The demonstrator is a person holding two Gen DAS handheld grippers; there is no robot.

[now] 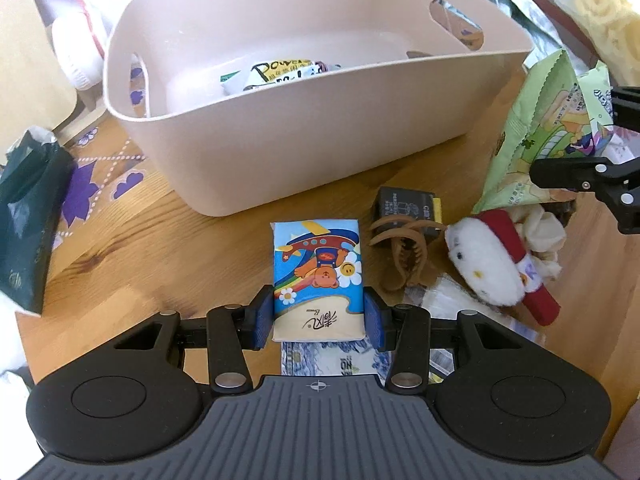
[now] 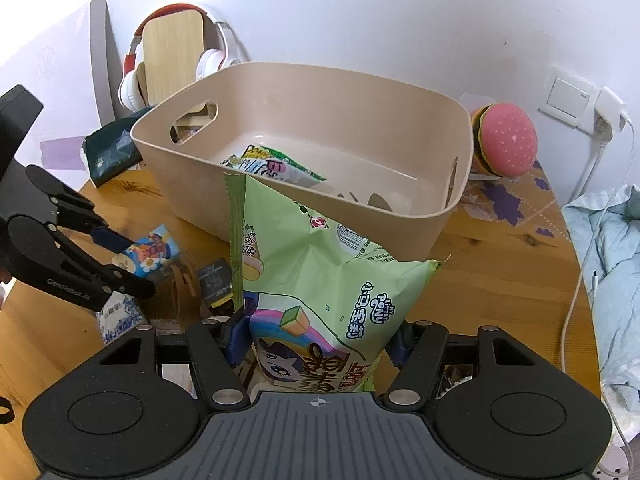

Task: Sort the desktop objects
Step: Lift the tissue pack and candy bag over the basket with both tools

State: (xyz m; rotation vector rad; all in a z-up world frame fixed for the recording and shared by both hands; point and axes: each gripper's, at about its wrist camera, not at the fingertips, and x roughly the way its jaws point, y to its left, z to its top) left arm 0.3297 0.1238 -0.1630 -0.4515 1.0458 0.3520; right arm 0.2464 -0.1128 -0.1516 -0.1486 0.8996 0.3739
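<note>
A tissue pack [image 1: 318, 276] printed with a cartoon bear is clamped at its near end between the blue pads of the left hand-held gripper [image 1: 319, 320], the jaws drawn in narrow against its two long sides. Its long axis is seen to run straight away from the gripper, toward the beige basket [image 1: 304, 136] that stands just beyond on the tabletop [image 1: 132, 264]. A green snack bag [image 2: 320, 280] is held by the right hand-held gripper [image 2: 318, 344], the jaws set somewhat wider around its lower part; the bag stands upright, its top edge reaching up in front of the basket's near wall.

The basket lies directly ahead of both grippers, so a short lift and a forward carry over the near rim is judged to be what each load needs; which of the two is nearer cannot be told.

One basket is counted, with one snack packet [image 1: 276, 74] already inside it. On the tabletop to the right of the tissue pack are seen one brown hair claw [image 1: 400, 252], one small dark box [image 1: 404, 206] and one white plush toy [image 1: 486, 260].
</note>
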